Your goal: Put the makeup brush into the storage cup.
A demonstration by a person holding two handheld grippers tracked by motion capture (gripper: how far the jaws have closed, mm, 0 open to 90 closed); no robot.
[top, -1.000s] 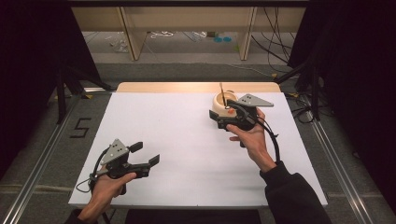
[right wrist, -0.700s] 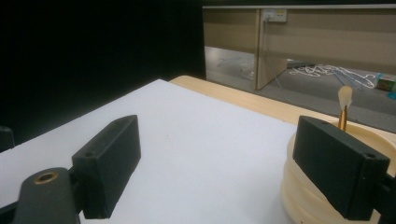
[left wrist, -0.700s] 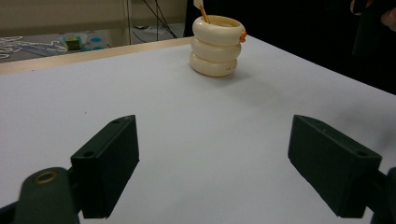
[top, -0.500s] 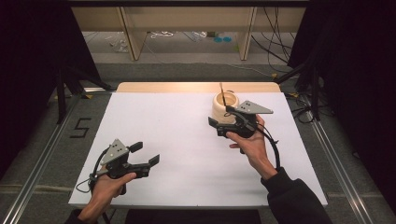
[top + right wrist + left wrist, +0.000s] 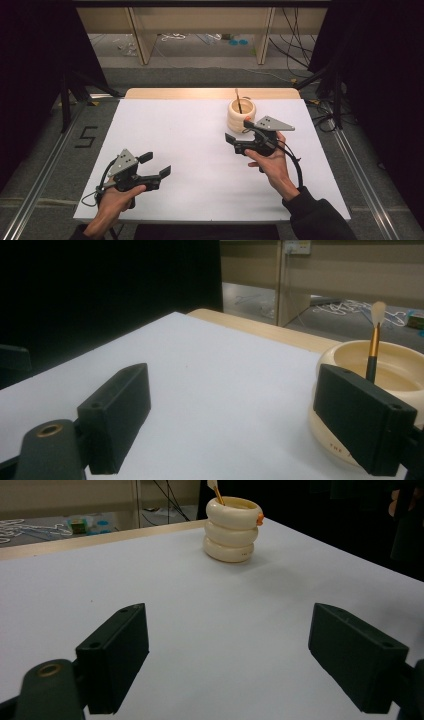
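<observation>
Both pairs of jaws stand spread wide with nothing between them. In the high view the left gripper (image 5: 155,165) sits in the lower left of the frame, held by the person's left hand (image 5: 112,200) low over the white table (image 5: 190,150), its jaws pointing toward the right of the frame. The right gripper (image 5: 239,135) is right of centre, gripped by the right hand (image 5: 272,162), whose dark sleeve (image 5: 315,220) comes in from the lower right corner. Its jaws point toward the left of the frame, and its farther jaw lies just beside the cream ribbed holder (image 5: 241,115), which stands upper right of centre near the table's far wooden edge (image 5: 210,93).

A thin brush (image 5: 238,100) stands in the holder, tilted slightly. In the left gripper view the holder appears at upper centre as three stacked rings, with a small orange piece (image 5: 260,516) on its rim at the right. In the right gripper view the holder sits at the right edge, partly behind the right-hand jaw; whether jaw and holder touch I cannot tell. The brush shows a pale tuft, a gold ferrule and a dark handle.

A number five marking (image 5: 86,136) lies on the floor at the left of the high view.
</observation>
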